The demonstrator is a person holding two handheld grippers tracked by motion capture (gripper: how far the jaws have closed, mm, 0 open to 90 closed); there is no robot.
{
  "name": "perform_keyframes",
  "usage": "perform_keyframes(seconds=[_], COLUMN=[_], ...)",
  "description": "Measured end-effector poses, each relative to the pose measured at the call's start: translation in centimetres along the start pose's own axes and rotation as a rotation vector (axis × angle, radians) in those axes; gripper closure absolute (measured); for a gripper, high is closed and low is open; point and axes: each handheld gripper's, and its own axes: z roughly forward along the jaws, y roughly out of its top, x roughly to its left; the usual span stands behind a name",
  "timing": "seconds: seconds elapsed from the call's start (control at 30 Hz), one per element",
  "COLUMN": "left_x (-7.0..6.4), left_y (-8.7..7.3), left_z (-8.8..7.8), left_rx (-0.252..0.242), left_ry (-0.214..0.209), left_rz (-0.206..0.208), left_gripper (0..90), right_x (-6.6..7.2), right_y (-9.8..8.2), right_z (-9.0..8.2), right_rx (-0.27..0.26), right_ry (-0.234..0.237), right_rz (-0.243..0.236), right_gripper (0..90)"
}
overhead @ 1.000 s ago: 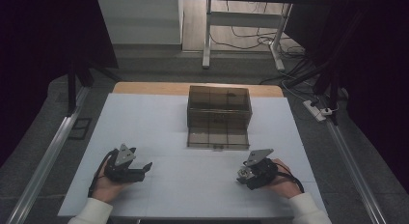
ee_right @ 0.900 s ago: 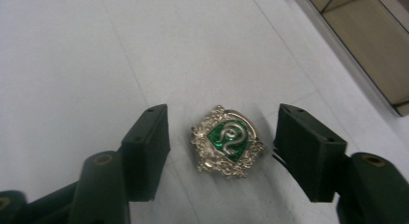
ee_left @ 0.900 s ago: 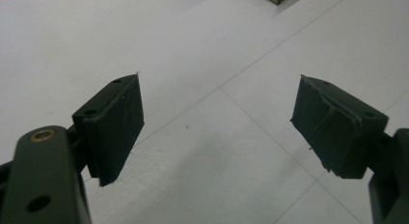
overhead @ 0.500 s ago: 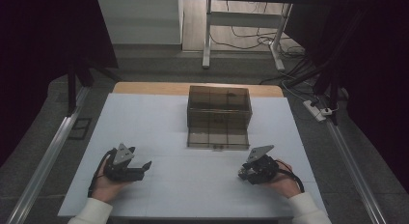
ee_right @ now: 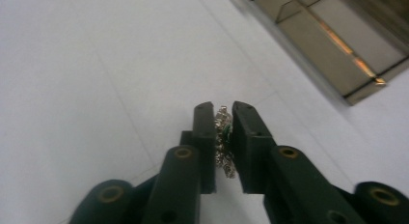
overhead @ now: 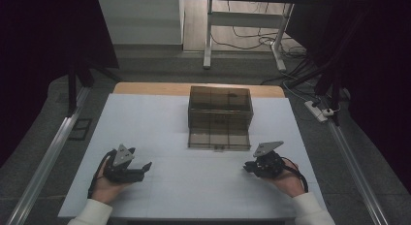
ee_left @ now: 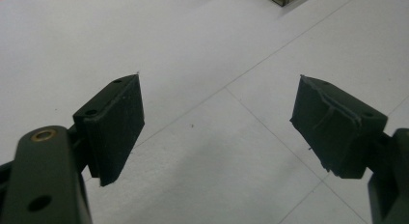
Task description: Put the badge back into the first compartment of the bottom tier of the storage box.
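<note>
My right gripper [ee_right: 223,119] is shut on a small sparkly silver piece with a green centre [ee_right: 224,130], pinched between its two black jaws just above the white tabletop. In the high view that right gripper [overhead: 251,167] sits at the table's front right, held by a hand. My left gripper [ee_left: 217,122] stands open with nothing between its jaws; in the high view the left gripper [overhead: 144,168] rests at the front left. A smoky transparent compartment box [overhead: 220,107] with its front flap [overhead: 218,138] folded down onto the table stands mid-table, beyond both grippers.
The white table [overhead: 160,123] has faint grid lines and a wooden back edge. Metal rails [overhead: 46,152] run along both sides on the floor. A desk frame with cables [overhead: 242,26] and a power strip [overhead: 317,111] lie beyond the table.
The right gripper has shifted slightly and turned a little toward the left. The left gripper has stayed put.
</note>
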Motion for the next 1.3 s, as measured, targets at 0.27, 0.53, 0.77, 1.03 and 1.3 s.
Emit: perform_keyframes(seconds=[0.27,0.53,0.77,1.03,1.3], left_x=[0.1,0.3,0.6,0.6,0.6], left_y=[0.0,-0.2,-0.3,-0.4,-0.2], left_z=[0.2,0.1,0.1,0.0,0.3], left_rx=[0.008,0.004,0.006,0.003,-0.002], left_ry=[0.004,0.013,0.022,0.017,-0.001], left_rz=[0.002,-0.003,-0.013,-0.016,-0.025], left_gripper=[18.4,18.5,18.6,18.6,18.6], right_x=[-0.3,-0.5,-0.9,-1.1,-0.8], right_y=[0.1,0.2,0.2,0.2,0.3], right_z=[-0.2,-0.2,-0.3,-1.1,-1.4], right_rx=[0.001,0.001,-0.008,-0.056,-0.112], right_ry=[-0.006,-0.013,-0.019,-0.027,-0.029], right_rz=[0.016,0.021,0.035,0.044,0.043], right_gripper=[83.0,83.5,83.5,83.5,83.5])
